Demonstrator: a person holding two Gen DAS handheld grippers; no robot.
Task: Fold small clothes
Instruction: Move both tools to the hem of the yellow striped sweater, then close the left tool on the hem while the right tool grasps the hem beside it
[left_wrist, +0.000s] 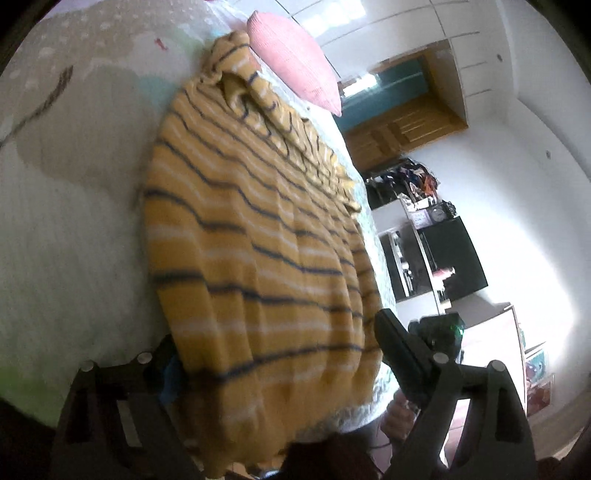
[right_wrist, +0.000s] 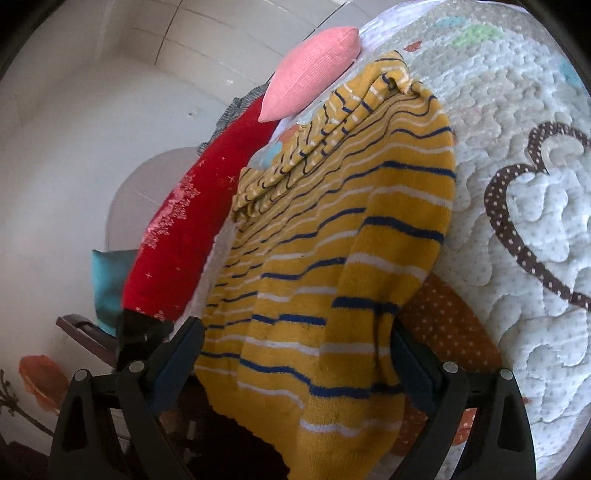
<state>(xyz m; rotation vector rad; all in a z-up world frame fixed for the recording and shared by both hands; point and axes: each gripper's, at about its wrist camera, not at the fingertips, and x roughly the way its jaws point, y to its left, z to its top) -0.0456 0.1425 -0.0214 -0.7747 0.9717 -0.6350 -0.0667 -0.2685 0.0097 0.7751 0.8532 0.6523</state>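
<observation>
with the mustard-yellow knitted sweater with navy and white stripes (right_wrist: 332, 236) flat on the quilted bed (right_wrist: 517, 184), both the left hand-held gripper (left_wrist: 273, 354) and the right hand-held gripper (right_wrist: 295, 354) are spread around its lower-frame hem, pinching nothing, so the next move calls for closing on it to begin folding.

A yellow sweater (left_wrist: 258, 236) with dark and white stripes lies flat on a pale quilt (left_wrist: 74, 206). A pink pillow (left_wrist: 295, 70) sits just past its far end. The left gripper (left_wrist: 273, 354) has its two fingers wide apart, with the sweater's near edge between them.
</observation>
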